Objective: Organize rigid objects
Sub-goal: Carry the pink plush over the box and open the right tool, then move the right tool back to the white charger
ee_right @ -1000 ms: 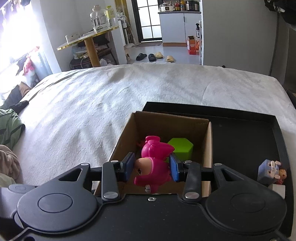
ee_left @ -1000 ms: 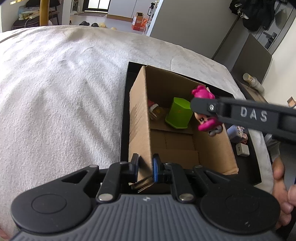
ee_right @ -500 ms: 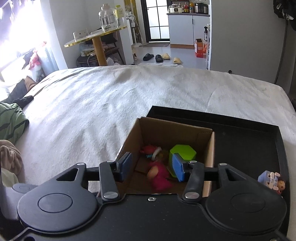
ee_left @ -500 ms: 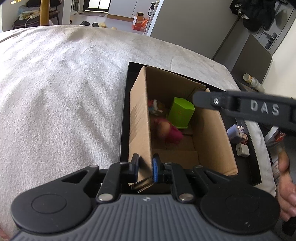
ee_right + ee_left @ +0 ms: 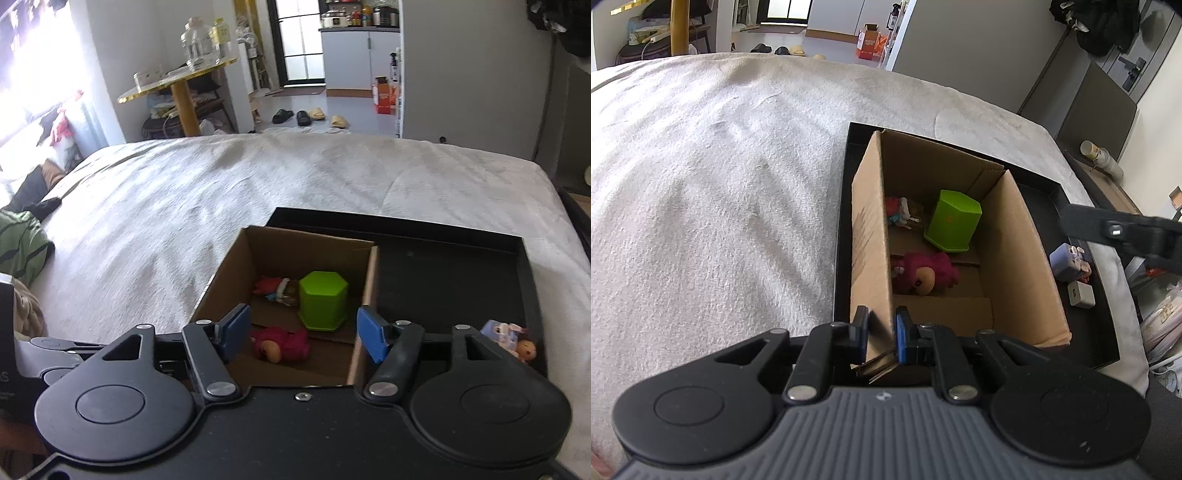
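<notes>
An open cardboard box stands on a black tray. Inside lie a pink plush toy, a green hexagonal container and a small red-and-white figure. My left gripper is shut on the box's near left wall. My right gripper hangs above the box's near edge, its jaws opening with nothing between them; one of its fingers shows at the right of the left wrist view.
On the tray right of the box lie a purple block figure and a white charger. The tray rests on a white bedspread. A round table and shoes stand beyond the bed.
The right gripper opened and let go of the pink plush toy, which dropped into the box. The right gripper then pulled back toward the right. The left gripper kept still.
</notes>
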A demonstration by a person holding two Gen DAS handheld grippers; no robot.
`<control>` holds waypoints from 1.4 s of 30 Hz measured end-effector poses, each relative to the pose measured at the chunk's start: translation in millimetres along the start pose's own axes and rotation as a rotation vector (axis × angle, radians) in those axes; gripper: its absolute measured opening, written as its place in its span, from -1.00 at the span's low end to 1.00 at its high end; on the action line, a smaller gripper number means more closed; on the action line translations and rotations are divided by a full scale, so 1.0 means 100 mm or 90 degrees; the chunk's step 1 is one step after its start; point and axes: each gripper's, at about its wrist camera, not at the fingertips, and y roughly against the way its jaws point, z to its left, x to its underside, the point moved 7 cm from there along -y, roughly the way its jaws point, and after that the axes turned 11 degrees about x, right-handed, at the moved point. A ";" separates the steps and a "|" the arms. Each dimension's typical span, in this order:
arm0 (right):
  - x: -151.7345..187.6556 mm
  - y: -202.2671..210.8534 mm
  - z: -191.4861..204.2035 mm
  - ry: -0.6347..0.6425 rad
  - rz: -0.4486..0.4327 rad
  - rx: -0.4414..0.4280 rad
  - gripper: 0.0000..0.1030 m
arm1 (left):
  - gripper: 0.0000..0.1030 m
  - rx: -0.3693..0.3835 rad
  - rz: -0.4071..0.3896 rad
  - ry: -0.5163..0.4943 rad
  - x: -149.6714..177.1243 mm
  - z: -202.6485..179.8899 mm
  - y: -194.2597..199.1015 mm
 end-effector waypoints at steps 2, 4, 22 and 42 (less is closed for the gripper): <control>-0.01 0.02 -0.09 -0.011 -0.002 0.004 0.27 | -0.73 -0.002 0.001 0.000 0.00 0.00 0.00; 0.00 0.04 -0.18 -0.018 -0.004 0.008 0.30 | -0.73 -0.005 0.002 -0.001 0.00 0.00 0.00; 0.28 0.08 -1.00 -0.088 -0.001 0.062 0.54 | -0.73 -0.029 0.009 -0.009 0.01 -0.01 -0.02; 0.91 -0.26 -1.69 -0.194 0.016 0.134 0.19 | -0.73 -0.058 0.018 -0.025 0.00 -0.05 -0.06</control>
